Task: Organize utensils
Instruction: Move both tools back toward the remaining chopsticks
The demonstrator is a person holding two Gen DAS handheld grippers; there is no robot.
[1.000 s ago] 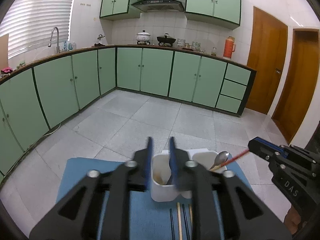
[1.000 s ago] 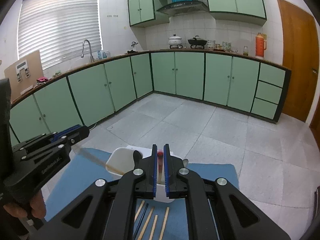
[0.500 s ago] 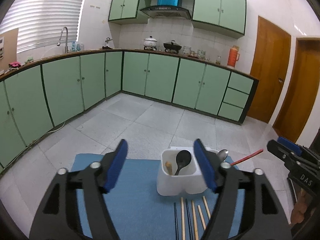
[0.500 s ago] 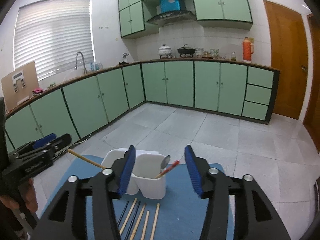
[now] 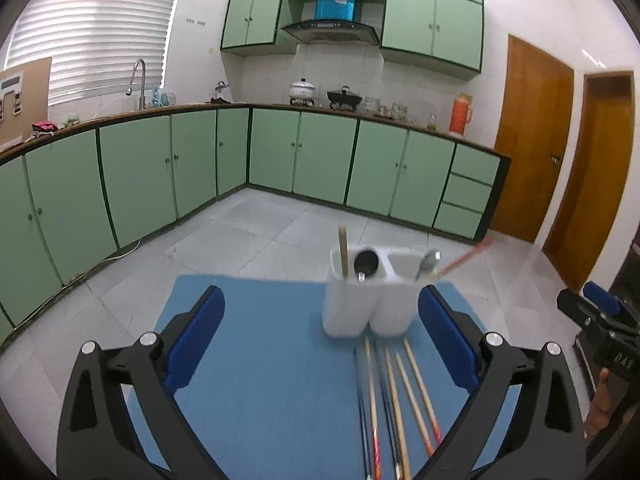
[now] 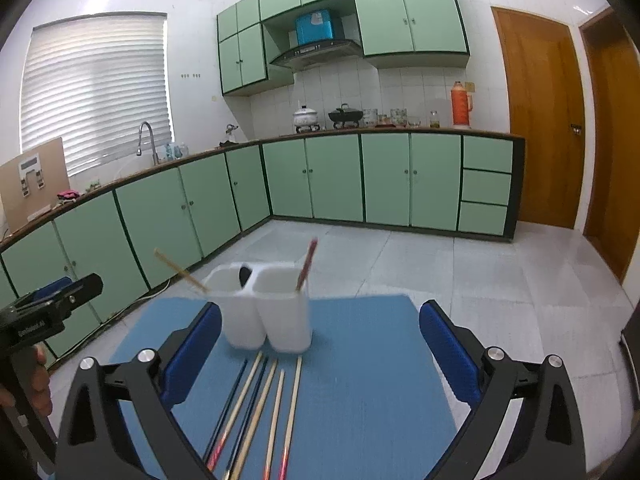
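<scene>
Holder: a white two-compartment utensil holder (image 5: 366, 300) stands upright on the blue mat (image 5: 260, 360), at about 12 o'clock from both grippers.
Left compartment: a pale wooden chopstick (image 5: 343, 254) stands nearly upright, tip up; beside it is a black spoon (image 5: 365, 262), bowl up.
Right compartment: a metal spoon (image 5: 428, 264), bowl up, and a red chopstick (image 5: 464, 258) that leans toward 2 o'clock in the left wrist view.
Loose chopsticks: a row of chopsticks (image 6: 260, 408) lies flat on the mat just in front of the holder, long axes running from the holder toward the cameras, roughly parallel and slightly fanned.
Left gripper (image 5: 320, 336): jaws opening, spread wide, nothing between the pads.
Right gripper (image 6: 320, 344): jaws opening, spread wide, gripping nothing; the holder is beyond its left finger.
Open room: bare mat lies at 9 o'clock of the holder in the left wrist view and at 3 o'clock in the right wrist view.
Surface and room: the mat is on a pale grey tiled surface (image 6: 500, 300); green cabinets (image 6: 340, 180) run along the walls, with brown doors (image 6: 536, 128) at 2 o'clock.
</scene>
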